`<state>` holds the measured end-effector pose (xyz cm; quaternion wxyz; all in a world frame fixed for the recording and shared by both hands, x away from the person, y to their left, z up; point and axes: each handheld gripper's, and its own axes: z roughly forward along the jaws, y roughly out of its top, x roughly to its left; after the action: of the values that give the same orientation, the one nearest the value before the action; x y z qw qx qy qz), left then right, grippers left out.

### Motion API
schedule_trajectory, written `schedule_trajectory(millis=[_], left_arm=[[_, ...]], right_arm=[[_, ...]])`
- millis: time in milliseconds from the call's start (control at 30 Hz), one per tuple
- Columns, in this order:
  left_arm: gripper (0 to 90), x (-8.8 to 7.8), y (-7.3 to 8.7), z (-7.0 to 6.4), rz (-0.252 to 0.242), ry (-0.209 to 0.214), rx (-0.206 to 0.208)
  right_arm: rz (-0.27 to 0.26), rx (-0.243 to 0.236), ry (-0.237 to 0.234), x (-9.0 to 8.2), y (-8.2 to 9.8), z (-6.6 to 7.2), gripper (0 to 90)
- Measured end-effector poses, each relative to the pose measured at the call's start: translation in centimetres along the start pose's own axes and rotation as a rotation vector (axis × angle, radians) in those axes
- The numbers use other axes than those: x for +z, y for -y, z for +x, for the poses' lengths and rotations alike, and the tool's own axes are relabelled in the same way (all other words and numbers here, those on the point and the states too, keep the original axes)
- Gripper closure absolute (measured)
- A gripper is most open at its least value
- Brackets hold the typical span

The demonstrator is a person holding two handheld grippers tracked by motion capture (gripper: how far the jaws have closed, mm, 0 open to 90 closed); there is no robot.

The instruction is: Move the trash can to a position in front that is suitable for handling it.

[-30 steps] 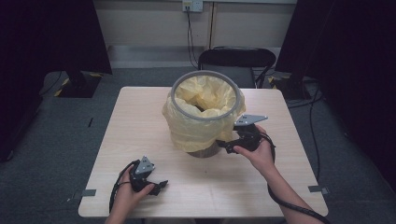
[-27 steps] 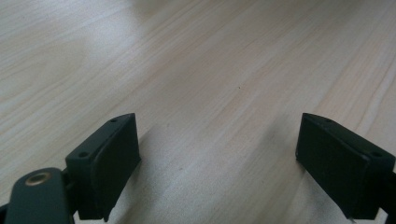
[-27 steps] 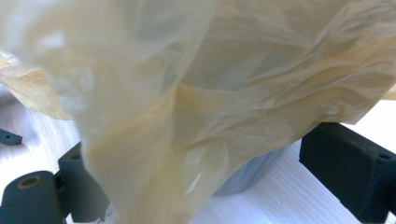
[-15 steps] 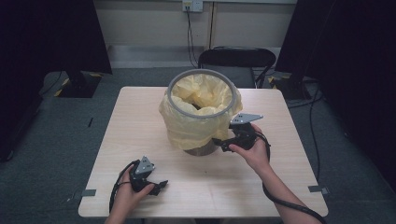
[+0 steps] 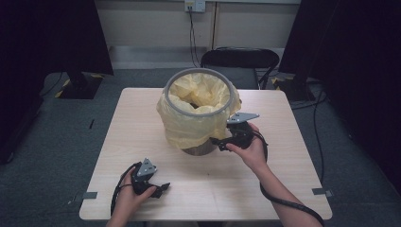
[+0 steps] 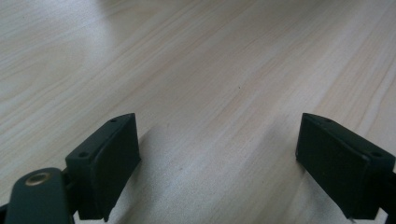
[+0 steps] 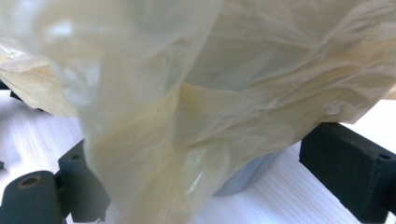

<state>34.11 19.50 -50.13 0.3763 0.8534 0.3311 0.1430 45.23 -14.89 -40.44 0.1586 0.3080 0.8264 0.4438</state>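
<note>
Our right gripper [image 5: 222, 141], fingers wide apart, straddles the yellow bag [image 5: 189, 125] hanging over the bin [image 5: 198, 149]; our left gripper [image 5: 161, 188] rests open on the bare counter [image 5: 283, 170].

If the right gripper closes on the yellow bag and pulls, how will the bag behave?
The yellow bag is thin, creased and half see-through, so it probably folds limply and may stretch or tear. Its film looks glossy, so it might slip between the open jaws of the right gripper. The grey bin stands tall on a narrow base; a sideways pull could tip it.
</note>
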Motion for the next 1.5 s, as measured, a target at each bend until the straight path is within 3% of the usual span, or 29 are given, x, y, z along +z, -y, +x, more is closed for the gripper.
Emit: schedule_trajectory(millis=[733,1500], left_arm=[[12.7,0.0,0.0,0.0,0.000,0.000,-0.001],[12.7,0.0,0.0,0.0,0.001,0.001,0.004]], right_arm=[[-0.002,0.020,-0.011,1.4,-1.0,0.3,9.7],[0.013,-0.010,0.000,3.6,-2.8,0.7,11.0]])
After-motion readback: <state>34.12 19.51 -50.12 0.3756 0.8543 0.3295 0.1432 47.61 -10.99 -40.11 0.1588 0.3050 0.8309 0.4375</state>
